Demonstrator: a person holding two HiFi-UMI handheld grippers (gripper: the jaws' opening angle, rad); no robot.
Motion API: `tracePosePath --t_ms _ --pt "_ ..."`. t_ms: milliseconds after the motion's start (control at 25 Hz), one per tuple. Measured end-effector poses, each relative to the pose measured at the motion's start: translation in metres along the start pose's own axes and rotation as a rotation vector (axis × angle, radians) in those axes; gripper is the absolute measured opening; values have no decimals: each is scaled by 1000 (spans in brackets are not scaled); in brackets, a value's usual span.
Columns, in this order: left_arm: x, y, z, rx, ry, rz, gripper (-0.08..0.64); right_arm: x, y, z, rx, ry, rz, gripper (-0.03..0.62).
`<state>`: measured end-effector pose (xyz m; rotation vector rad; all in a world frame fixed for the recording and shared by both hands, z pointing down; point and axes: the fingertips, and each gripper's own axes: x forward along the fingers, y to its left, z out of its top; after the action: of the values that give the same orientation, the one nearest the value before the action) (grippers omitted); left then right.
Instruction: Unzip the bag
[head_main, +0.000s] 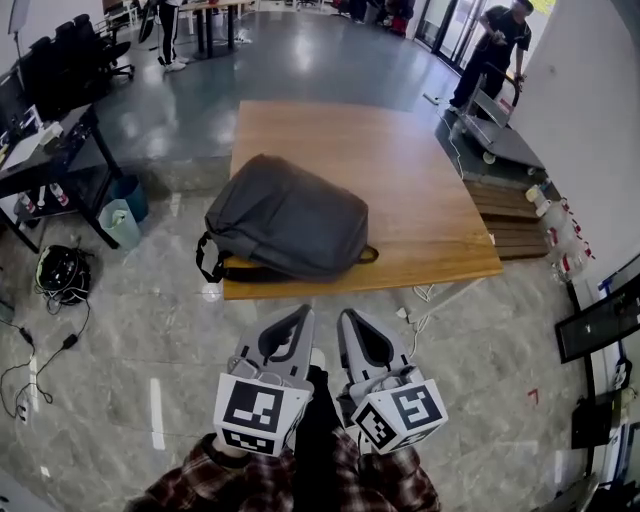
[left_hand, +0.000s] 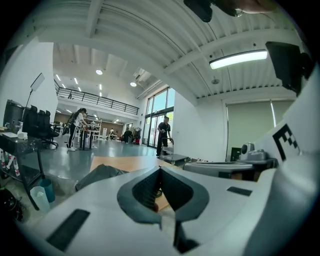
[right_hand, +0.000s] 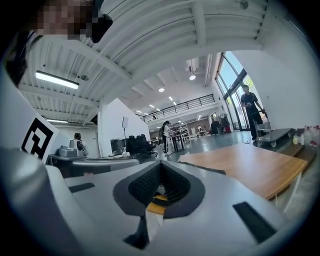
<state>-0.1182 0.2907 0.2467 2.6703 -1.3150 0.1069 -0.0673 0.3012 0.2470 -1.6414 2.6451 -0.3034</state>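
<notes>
Holds the left gripper (head_main: 302, 313) and the right gripper (head_main: 346, 316) side by side, close before the body, tips pointing forward. Has both pairs of jaws closed together, with nothing between them. Wears plaid sleeves (head_main: 205, 478).

Matt grey cloth bag (head_main: 285, 220) on smooth wooden table (head_main: 420, 190); glossy floor (head_main: 130, 330)
</notes>
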Motion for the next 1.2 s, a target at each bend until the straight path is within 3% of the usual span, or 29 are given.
tracePosePath --t_ms 280,640,920,1200 --pt "112 53 18 -15 8 42 6 96 -81 24 4 9 27 11" --pt "238 87 56 -31 -20 88 6 183 -180 68 -30 17 76 11" --pt "283 120 61 -47 -6 107 6 236 -216 69 -14 50 83 11" --pt "313 154 52 -48 62 88 6 274 -227 70 -13 75 54 11"
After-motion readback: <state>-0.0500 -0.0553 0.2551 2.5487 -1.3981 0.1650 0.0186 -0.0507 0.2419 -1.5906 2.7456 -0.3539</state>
